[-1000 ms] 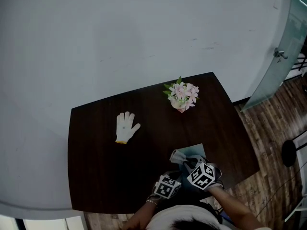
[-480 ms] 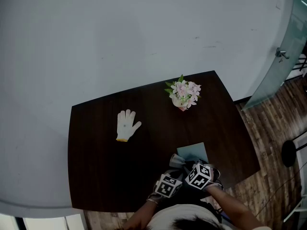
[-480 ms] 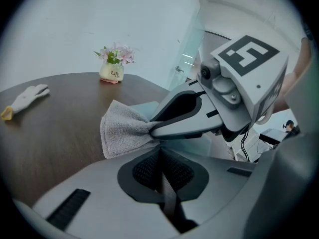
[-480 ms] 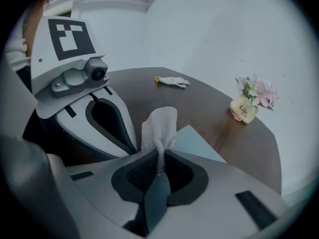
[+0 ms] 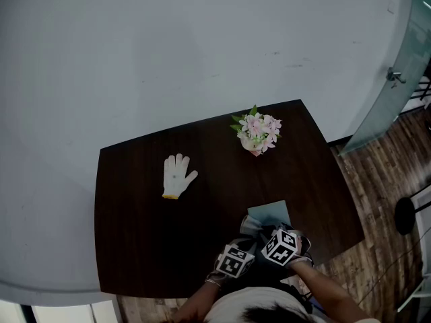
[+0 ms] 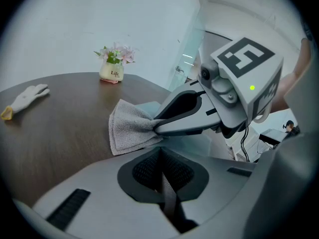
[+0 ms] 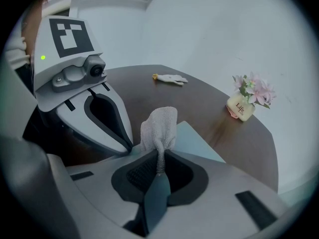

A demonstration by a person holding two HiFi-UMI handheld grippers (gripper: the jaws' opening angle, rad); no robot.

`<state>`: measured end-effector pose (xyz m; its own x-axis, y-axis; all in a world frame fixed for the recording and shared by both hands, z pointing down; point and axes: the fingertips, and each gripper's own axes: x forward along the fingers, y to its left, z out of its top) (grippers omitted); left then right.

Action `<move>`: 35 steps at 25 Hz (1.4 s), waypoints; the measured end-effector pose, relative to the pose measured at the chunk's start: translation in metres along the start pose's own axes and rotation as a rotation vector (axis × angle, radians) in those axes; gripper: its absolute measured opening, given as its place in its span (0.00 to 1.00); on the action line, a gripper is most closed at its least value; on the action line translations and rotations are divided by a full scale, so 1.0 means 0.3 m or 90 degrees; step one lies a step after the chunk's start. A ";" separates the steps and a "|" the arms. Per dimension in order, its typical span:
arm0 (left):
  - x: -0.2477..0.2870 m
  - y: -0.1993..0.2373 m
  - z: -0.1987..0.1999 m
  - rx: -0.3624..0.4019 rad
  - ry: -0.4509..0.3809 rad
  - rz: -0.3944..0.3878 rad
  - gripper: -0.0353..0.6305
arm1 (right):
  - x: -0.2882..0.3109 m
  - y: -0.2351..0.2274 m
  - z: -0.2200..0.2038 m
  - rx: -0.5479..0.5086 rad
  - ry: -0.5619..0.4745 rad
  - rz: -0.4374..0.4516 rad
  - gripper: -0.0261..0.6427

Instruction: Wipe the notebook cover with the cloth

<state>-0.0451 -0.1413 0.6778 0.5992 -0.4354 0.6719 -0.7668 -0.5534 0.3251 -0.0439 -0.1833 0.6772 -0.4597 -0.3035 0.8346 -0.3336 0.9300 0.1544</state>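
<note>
A pale blue notebook (image 5: 271, 213) lies near the table's front edge, right of centre. My right gripper (image 7: 158, 156) is shut on a grey cloth (image 7: 159, 123), which bunches up out of its jaws over the notebook (image 7: 192, 141). In the head view the cloth (image 5: 249, 225) sits at the notebook's near left corner. My left gripper (image 6: 160, 151) is shut, and I see nothing between its jaws. Its tips rest beside the cloth (image 6: 128, 128) at the notebook's (image 6: 149, 106) near edge. From above, both grippers (image 5: 252, 242) sit close together under their marker cubes.
On the dark wooden table (image 5: 135, 227) a white glove (image 5: 176, 176) lies at the left. A small pot of pink flowers (image 5: 257, 134) stands at the back. The person's arms come in over the front edge. To the right is a wood floor (image 5: 390, 180) and a glass panel.
Since a second ago the cloth and right gripper have slid slightly toward the near left corner of the notebook, and more blue cover shows. Little has moved in the last half second.
</note>
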 end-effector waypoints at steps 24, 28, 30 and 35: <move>0.013 0.003 -0.004 0.009 -0.003 0.009 0.08 | -0.069 -0.107 -0.152 0.045 0.018 -0.042 0.11; 0.014 0.001 -0.009 0.007 -0.001 0.009 0.08 | -0.080 -0.116 -0.177 0.053 0.021 -0.047 0.11; 0.013 -0.004 -0.002 0.006 -0.005 0.006 0.08 | -0.085 -0.123 -0.185 0.058 0.022 -0.051 0.11; 0.009 0.000 -0.001 0.010 -0.002 0.013 0.08 | -0.099 -0.139 -0.211 0.069 0.025 -0.061 0.11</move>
<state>-0.0437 -0.1422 0.6798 0.5844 -0.4493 0.6758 -0.7751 -0.5555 0.3010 0.0357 -0.1998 0.6795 -0.3902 -0.3790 0.8391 -0.4625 0.8687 0.1773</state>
